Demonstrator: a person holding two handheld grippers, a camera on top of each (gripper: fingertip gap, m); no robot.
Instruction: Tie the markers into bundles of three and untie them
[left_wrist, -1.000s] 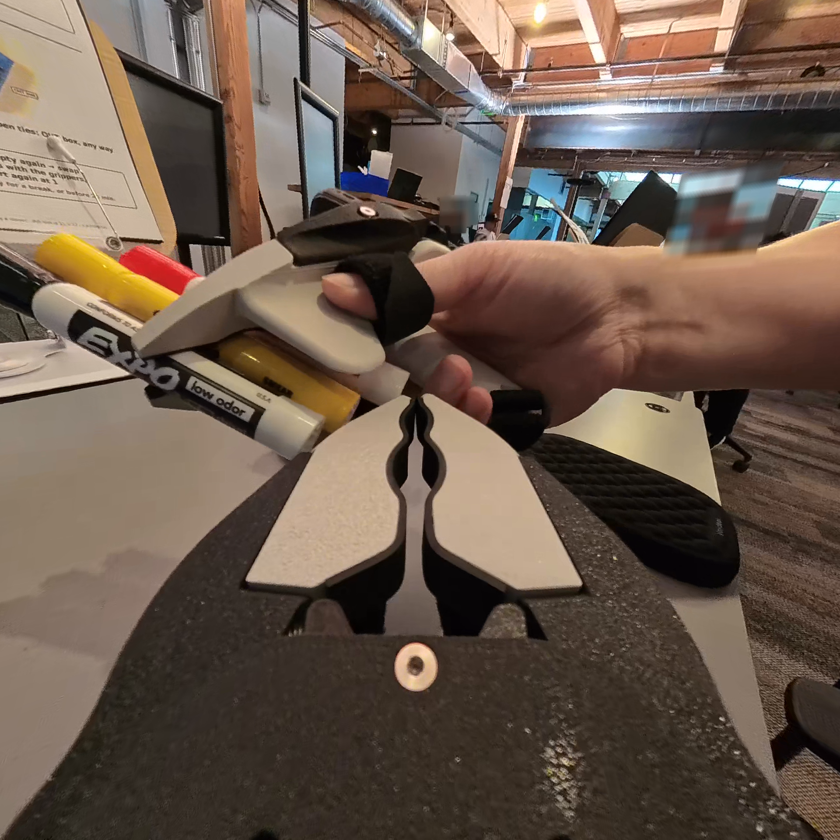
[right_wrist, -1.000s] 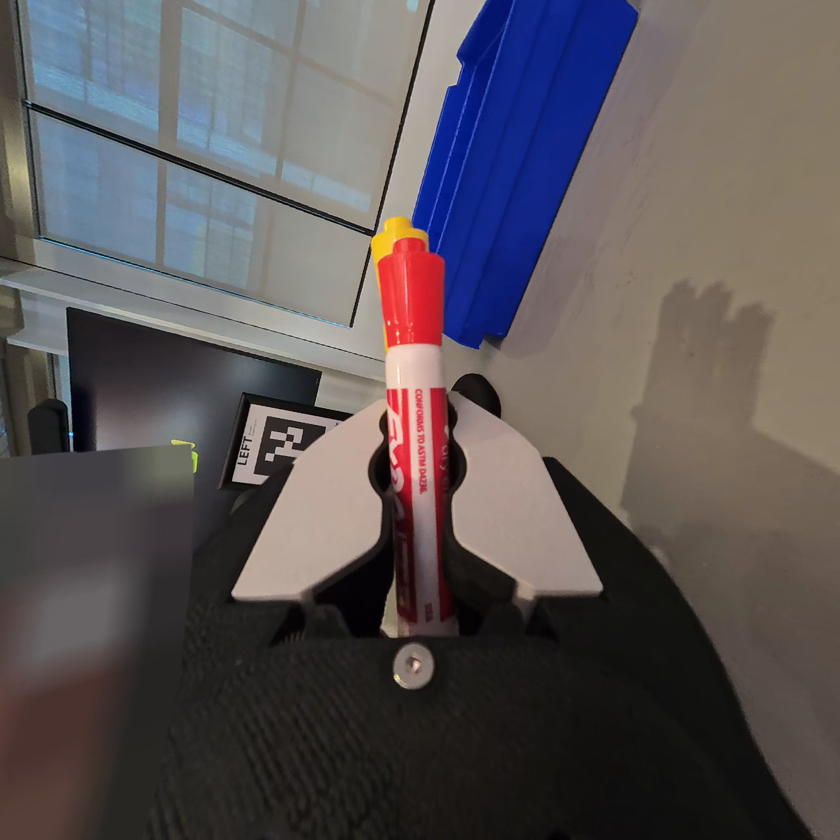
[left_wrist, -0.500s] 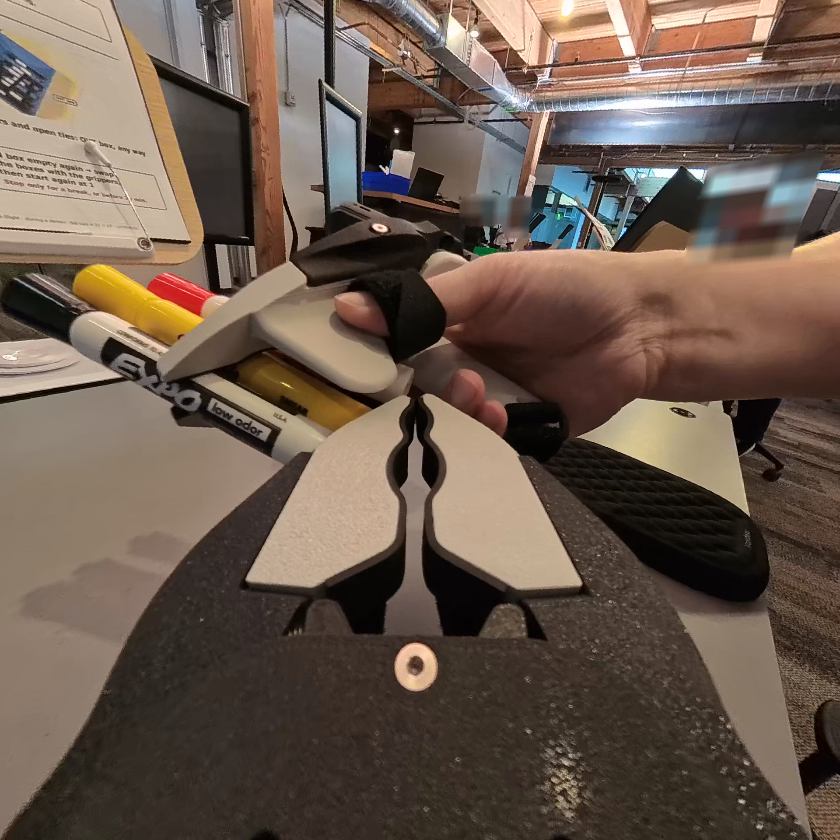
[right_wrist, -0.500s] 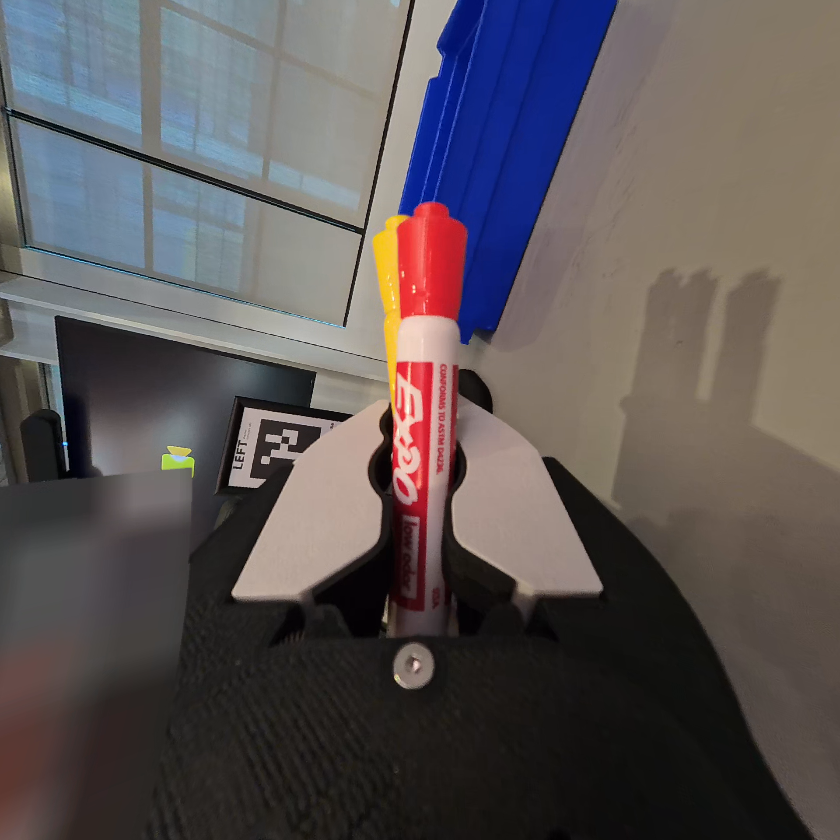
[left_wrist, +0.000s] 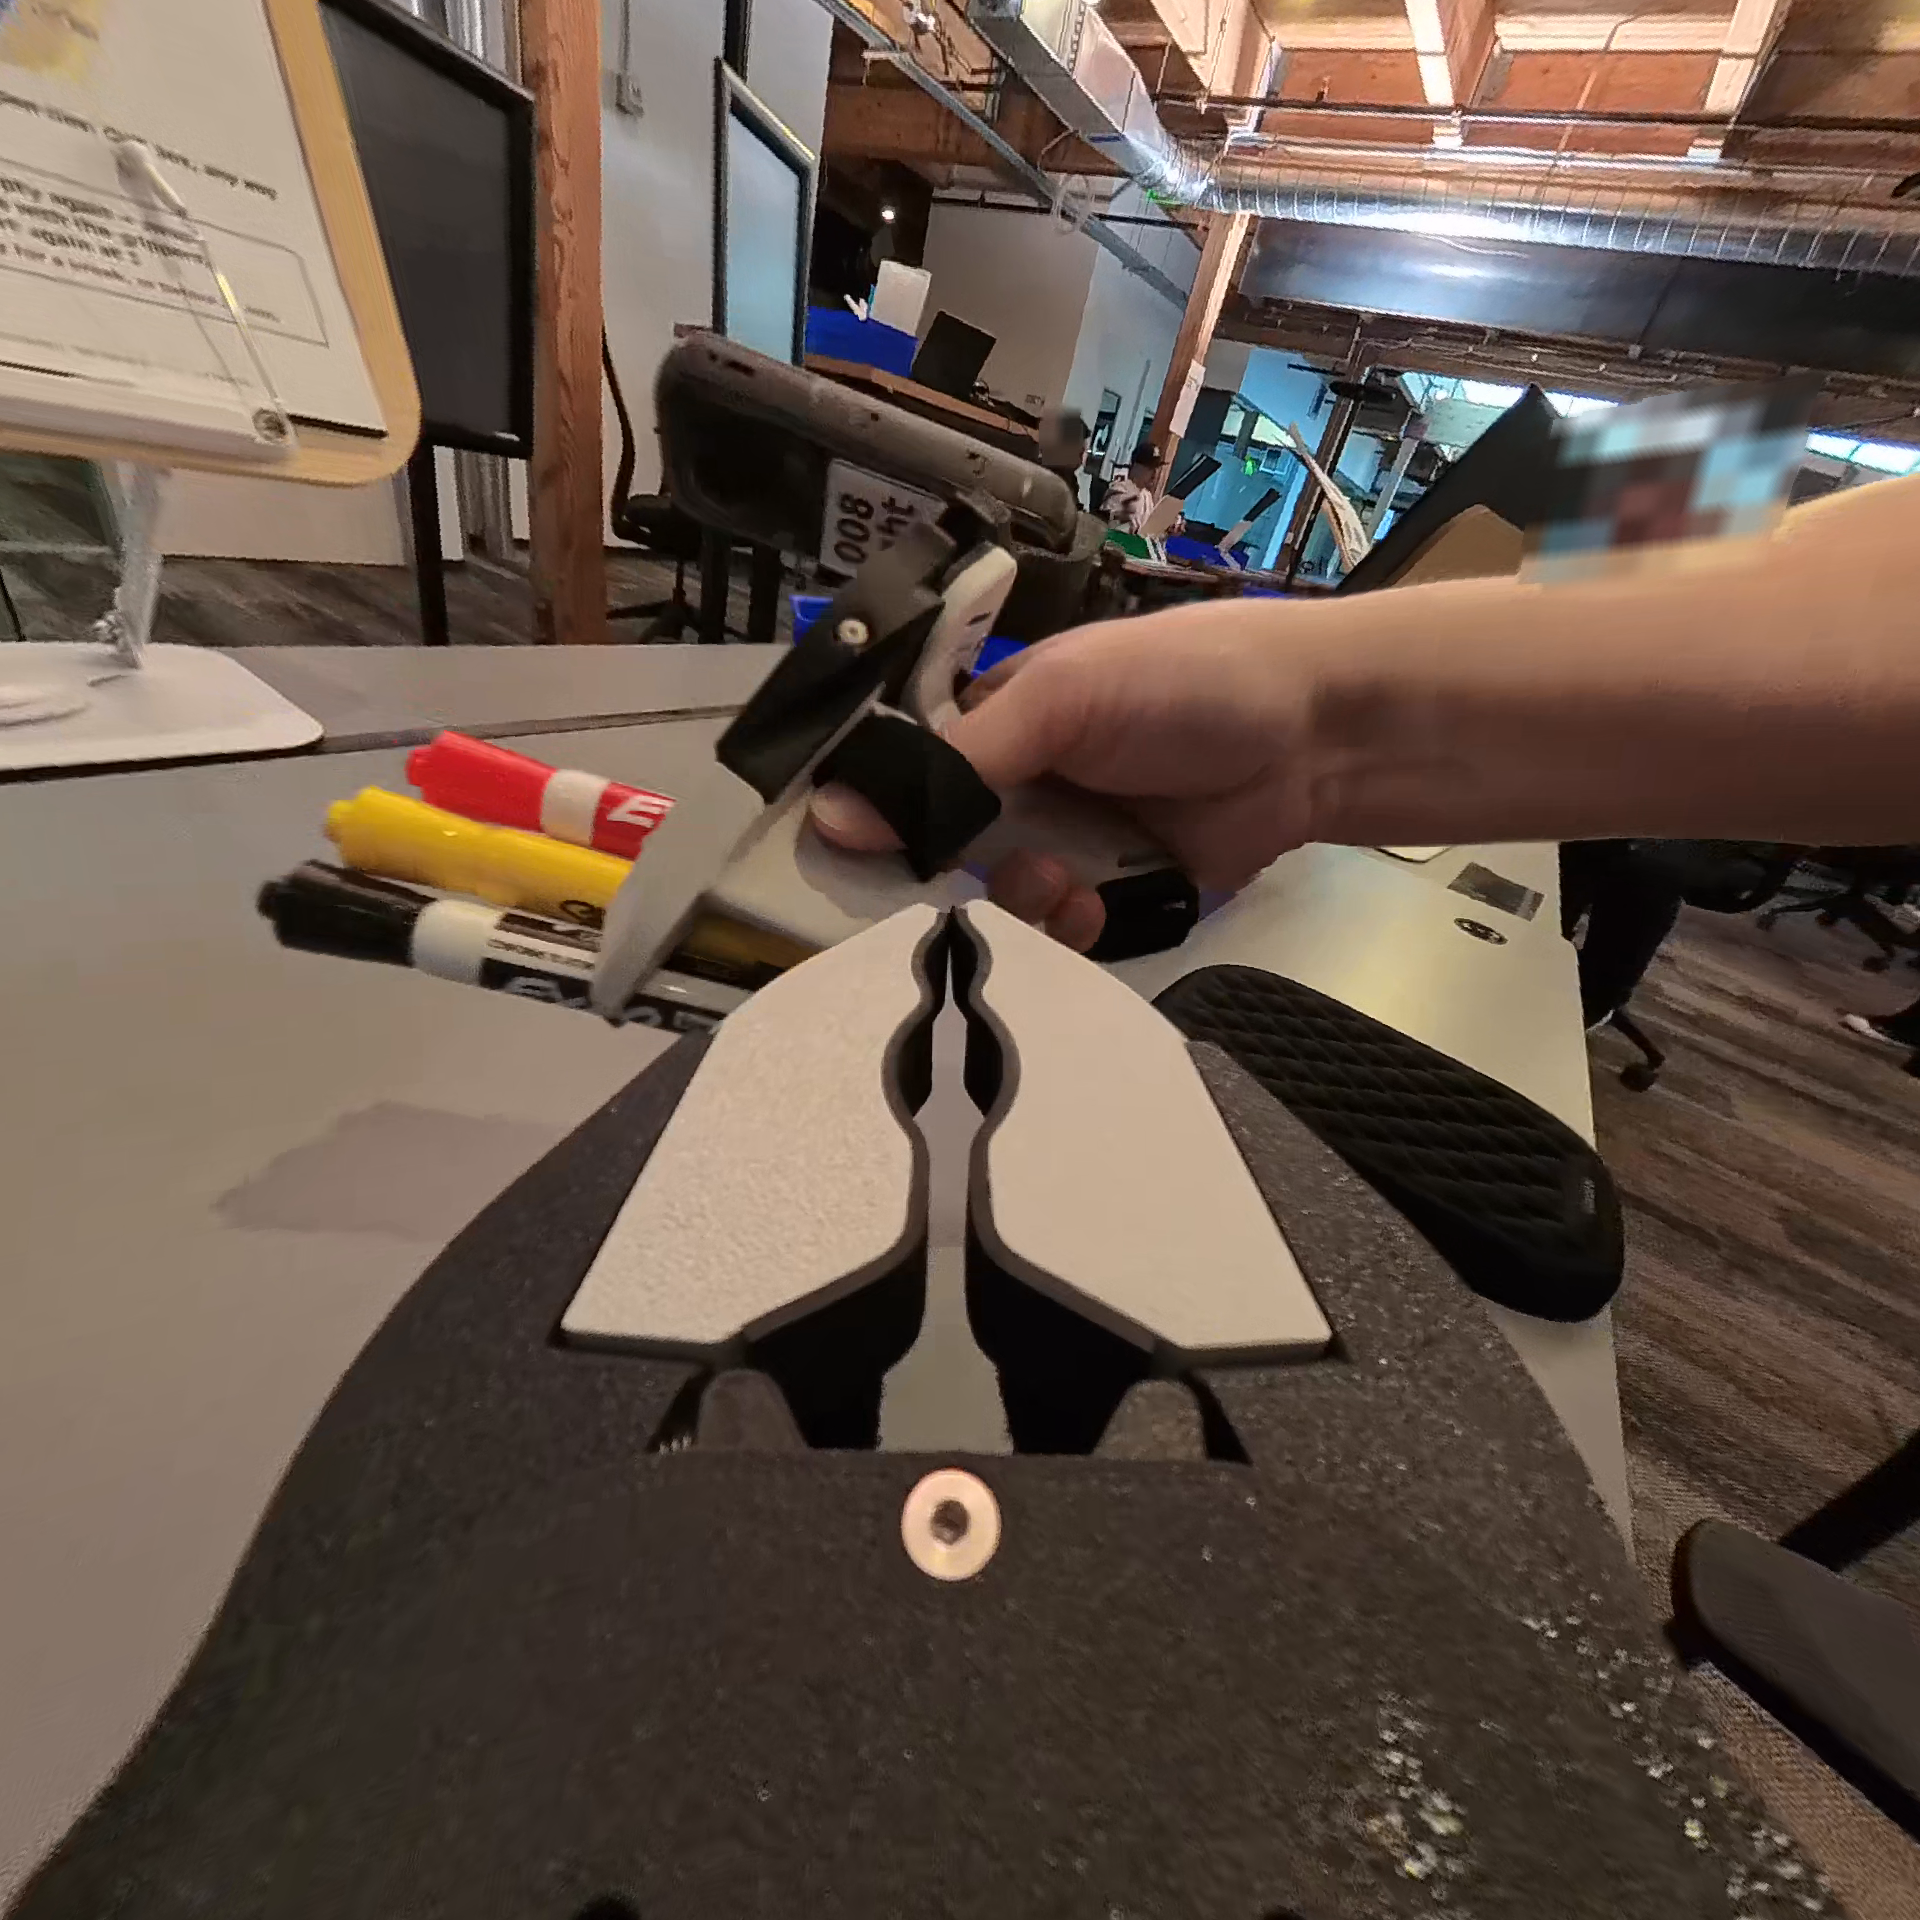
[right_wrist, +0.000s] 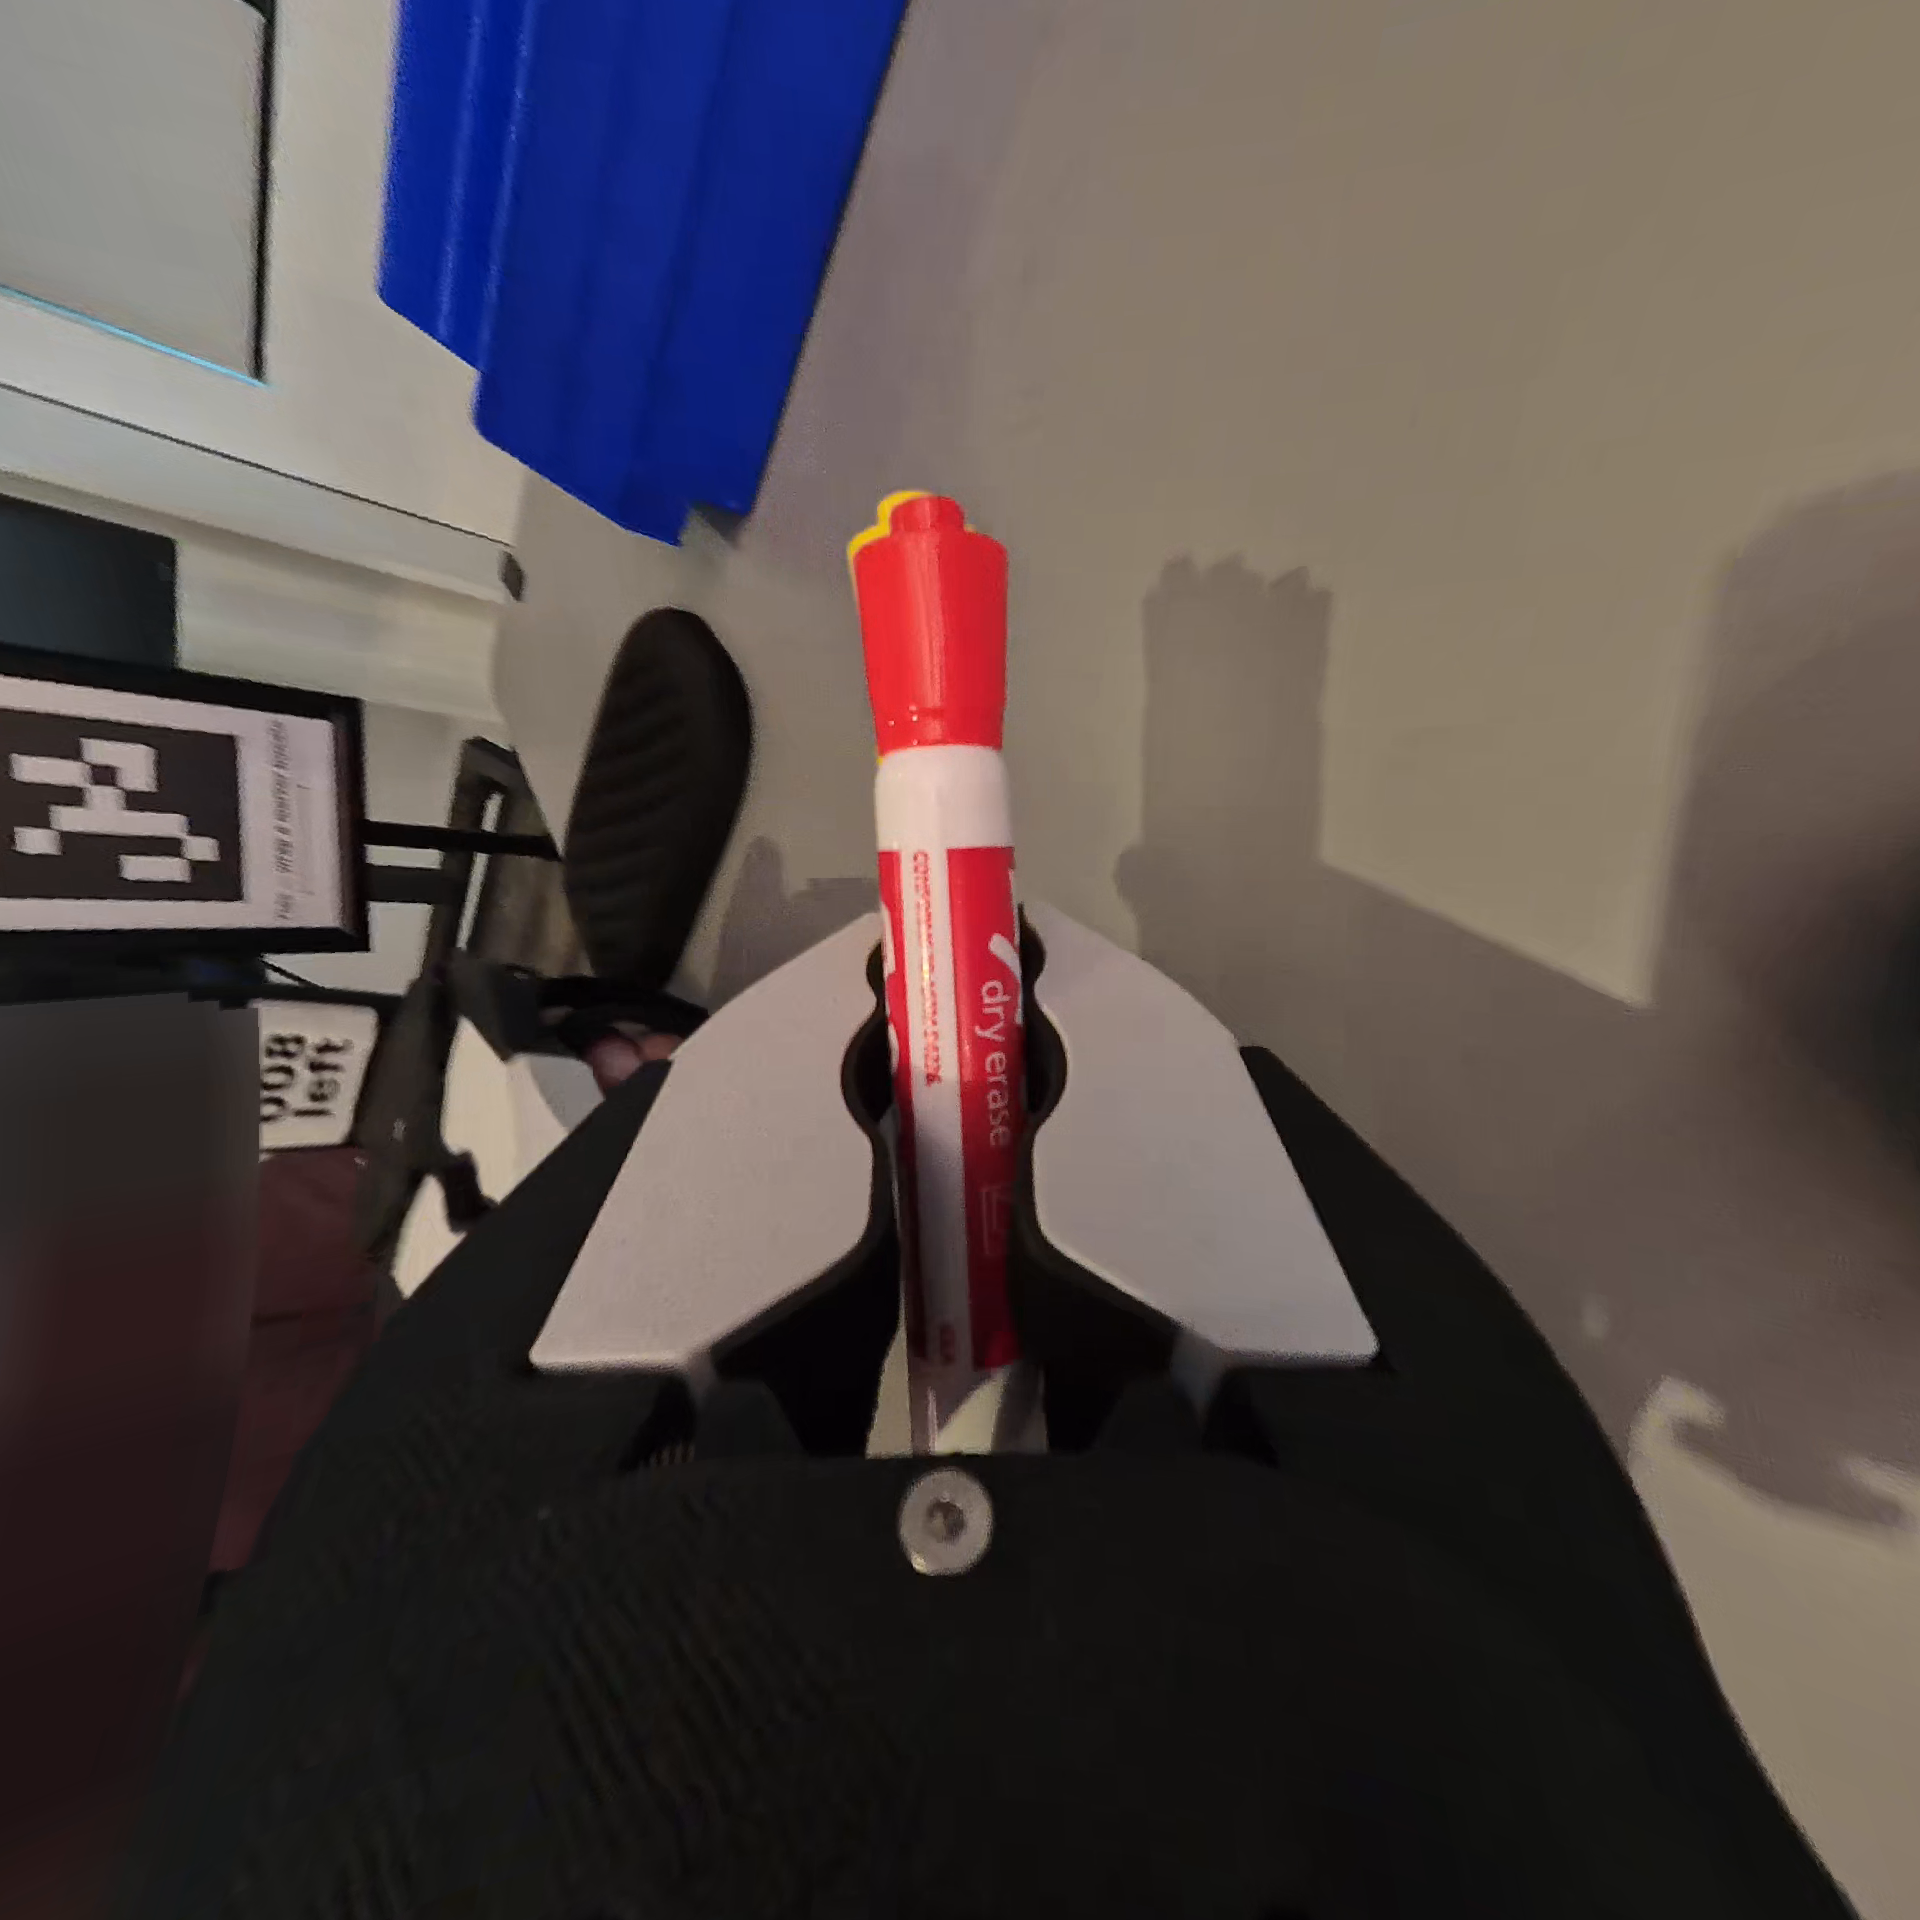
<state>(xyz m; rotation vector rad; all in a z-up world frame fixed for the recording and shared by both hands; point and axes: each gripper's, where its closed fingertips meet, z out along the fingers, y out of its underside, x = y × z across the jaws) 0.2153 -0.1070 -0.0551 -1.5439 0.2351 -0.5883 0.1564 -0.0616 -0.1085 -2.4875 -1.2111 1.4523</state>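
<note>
In the left wrist view, my right gripper (left_wrist: 665, 914), held by a hand (left_wrist: 1122, 748), is shut on three markers side by side: a red marker (left_wrist: 520, 790), a yellow marker (left_wrist: 468, 847) and a black marker (left_wrist: 416, 930). They hang low over the grey table (left_wrist: 208, 1143). My left gripper (left_wrist: 951, 920) is shut and empty, just right of the bundle. In the right wrist view, my right gripper (right_wrist: 951, 935) is clamped on the red marker (right_wrist: 940, 727); a yellow cap (right_wrist: 868, 540) peeks out behind it. The black marker is hidden there. No tie shows.
A blue bin (right_wrist: 623, 239) stands on the table ahead of the right gripper. A sign stand (left_wrist: 156, 260) is at the far left. A black wrist rest (left_wrist: 1403, 1132) lies near the table's right edge; it also shows in the right wrist view (right_wrist: 655, 800). Some 9 centimetres of space lies between my two pairs of fingers.
The right gripper has rolled and lowered the three markers toward the table, and they now point left and lie flatter. The left gripper stays shut.
</note>
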